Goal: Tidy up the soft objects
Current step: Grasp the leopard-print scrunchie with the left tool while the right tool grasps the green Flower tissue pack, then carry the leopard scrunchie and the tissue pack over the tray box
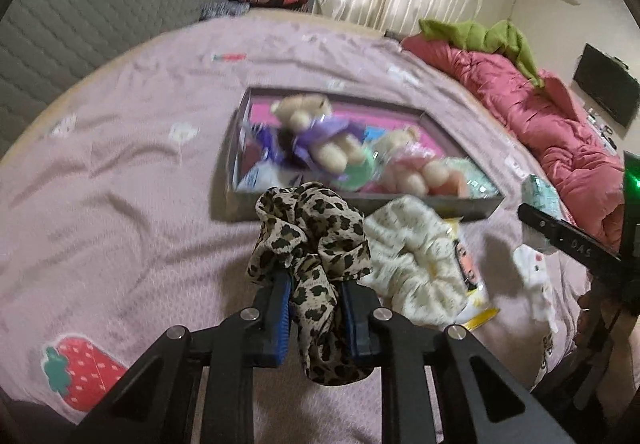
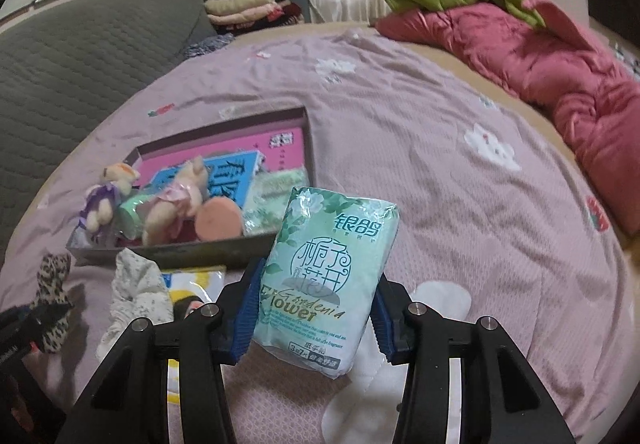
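Note:
My left gripper (image 1: pixel 314 296) is shut on a leopard-print scrunchie (image 1: pixel 312 240) and holds it above the pink bedspread, just in front of the grey box (image 1: pixel 240 203). My right gripper (image 2: pixel 312 308) is shut on a green tissue pack (image 2: pixel 328 276), held up to the right of the box (image 2: pixel 192 250). The box holds two small teddy bears (image 1: pixel 316 131), a green roll, an orange sponge (image 2: pixel 219 222) and packets. A cream floral scrunchie (image 1: pixel 412 260) lies on the bed in front of the box. The leopard scrunchie (image 2: pixel 52 296) also shows at the left of the right wrist view.
A yellow and white packet (image 1: pixel 472 284) lies under the cream scrunchie. A small white plush (image 1: pixel 532 276) lies to the right. A red quilt (image 2: pixel 540 59) with a green cloth is piled at the far right. A grey quilted headboard (image 2: pixel 80 55) stands at the left.

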The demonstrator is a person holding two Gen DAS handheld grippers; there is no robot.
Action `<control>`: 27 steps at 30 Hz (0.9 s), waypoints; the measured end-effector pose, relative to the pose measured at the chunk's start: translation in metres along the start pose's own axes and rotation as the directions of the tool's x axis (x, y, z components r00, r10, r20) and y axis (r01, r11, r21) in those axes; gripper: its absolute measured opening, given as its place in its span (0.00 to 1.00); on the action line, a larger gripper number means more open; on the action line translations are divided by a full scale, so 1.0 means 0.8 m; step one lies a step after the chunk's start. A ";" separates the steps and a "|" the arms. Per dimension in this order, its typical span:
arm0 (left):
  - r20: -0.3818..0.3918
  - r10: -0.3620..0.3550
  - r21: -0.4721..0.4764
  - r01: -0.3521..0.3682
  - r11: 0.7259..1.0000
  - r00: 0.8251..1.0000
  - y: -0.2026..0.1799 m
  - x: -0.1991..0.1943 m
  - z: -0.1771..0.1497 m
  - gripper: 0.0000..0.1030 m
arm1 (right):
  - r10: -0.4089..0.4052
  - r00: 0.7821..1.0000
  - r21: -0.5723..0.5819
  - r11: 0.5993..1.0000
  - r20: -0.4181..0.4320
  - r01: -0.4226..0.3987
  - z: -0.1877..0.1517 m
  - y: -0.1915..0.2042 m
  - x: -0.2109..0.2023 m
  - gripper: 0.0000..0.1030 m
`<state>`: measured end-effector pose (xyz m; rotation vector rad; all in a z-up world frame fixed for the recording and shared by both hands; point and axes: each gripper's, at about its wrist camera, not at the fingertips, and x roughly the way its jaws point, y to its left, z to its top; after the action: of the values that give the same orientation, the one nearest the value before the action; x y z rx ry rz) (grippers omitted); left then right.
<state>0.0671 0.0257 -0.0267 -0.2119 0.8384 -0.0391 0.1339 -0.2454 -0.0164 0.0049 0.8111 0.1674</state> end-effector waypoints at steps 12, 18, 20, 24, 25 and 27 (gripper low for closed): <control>0.083 -0.024 0.067 0.019 0.998 0.996 -0.021 -0.003 0.023 0.21 | 0.061 0.996 -0.094 0.994 0.064 -0.055 0.023 0.032 -0.008 0.48; 0.113 -0.059 0.092 0.049 0.995 0.992 -0.036 0.002 0.039 0.21 | 0.076 0.994 -0.108 0.992 0.079 -0.068 0.035 0.035 -0.003 0.48; 0.128 -0.075 0.098 0.062 0.993 0.989 -0.043 0.004 0.048 0.21 | 0.075 0.993 -0.112 0.992 0.086 -0.065 0.042 0.035 0.000 0.48; 0.153 -0.086 0.118 0.068 0.991 0.984 -0.053 0.012 0.063 0.21 | 0.076 0.992 -0.123 0.990 0.102 -0.064 0.055 0.035 0.009 0.48; 0.164 -0.089 0.127 0.069 0.990 0.982 -0.058 0.014 0.068 0.21 | 0.076 0.992 -0.126 0.990 0.105 -0.063 0.058 0.035 0.010 0.48; 0.176 -0.091 0.138 0.067 0.988 0.980 -0.063 0.019 0.075 0.21 | 0.078 0.991 -0.132 0.989 0.112 -0.063 0.063 0.036 0.013 0.48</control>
<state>0.1244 -0.0152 0.0114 -0.1226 0.6420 -0.1468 0.1729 -0.2124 0.0128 -0.0766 0.6826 0.2836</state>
